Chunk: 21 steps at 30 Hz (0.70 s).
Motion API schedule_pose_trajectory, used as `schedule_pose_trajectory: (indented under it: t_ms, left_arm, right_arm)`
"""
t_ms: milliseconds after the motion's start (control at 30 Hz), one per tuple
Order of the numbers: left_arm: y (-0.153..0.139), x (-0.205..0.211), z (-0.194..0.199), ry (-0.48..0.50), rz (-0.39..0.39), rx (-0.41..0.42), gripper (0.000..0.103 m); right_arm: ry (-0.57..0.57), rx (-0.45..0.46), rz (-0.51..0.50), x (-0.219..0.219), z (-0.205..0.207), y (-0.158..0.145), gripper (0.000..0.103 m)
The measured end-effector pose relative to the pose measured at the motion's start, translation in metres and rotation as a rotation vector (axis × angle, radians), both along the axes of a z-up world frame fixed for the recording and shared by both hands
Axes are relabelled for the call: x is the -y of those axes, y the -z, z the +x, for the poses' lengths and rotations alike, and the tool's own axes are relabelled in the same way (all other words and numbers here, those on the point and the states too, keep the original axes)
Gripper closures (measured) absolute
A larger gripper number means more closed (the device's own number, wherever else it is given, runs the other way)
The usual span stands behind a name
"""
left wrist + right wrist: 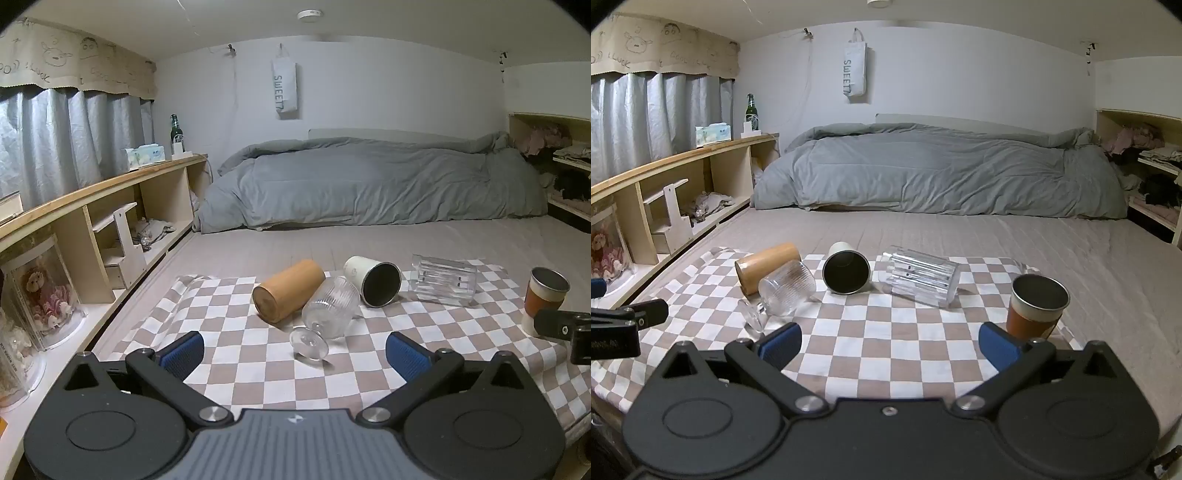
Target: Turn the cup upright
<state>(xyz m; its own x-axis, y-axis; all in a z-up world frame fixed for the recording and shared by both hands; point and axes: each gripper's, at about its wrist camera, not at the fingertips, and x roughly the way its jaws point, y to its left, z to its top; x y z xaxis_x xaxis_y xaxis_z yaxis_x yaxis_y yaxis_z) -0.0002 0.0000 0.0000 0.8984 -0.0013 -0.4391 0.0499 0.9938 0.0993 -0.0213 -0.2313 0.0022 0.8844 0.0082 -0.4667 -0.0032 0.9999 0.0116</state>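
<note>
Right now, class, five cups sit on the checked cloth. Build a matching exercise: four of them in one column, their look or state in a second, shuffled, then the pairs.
Column one:
1. wooden cup
2. stemmed ribbed glass
3. cream cup
4. orange-sleeved cup

Column two:
A. standing upright, mouth up
B. on its side, dark inside facing the camera
C. on its side, round foot nearest the grippers
D. on its side, solid tan, farthest left

Pairs: 1-D, 2-C, 3-B, 4-A

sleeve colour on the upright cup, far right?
Rust-orange sleeve on the steel upright cup; clearest in the right wrist view.
</note>
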Motion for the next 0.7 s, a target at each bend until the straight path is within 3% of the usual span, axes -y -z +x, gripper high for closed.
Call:
schedule_pose_trajectory:
  t_ms: [700]
  left_arm:
    - [-0.0002, -0.0003, 0.0000, -0.002, -0.002, -0.001, 0.000]
  right_arm:
    - [-0.001, -0.002, 0.007, 0.0002, -0.0003, 0.0001, 0.000]
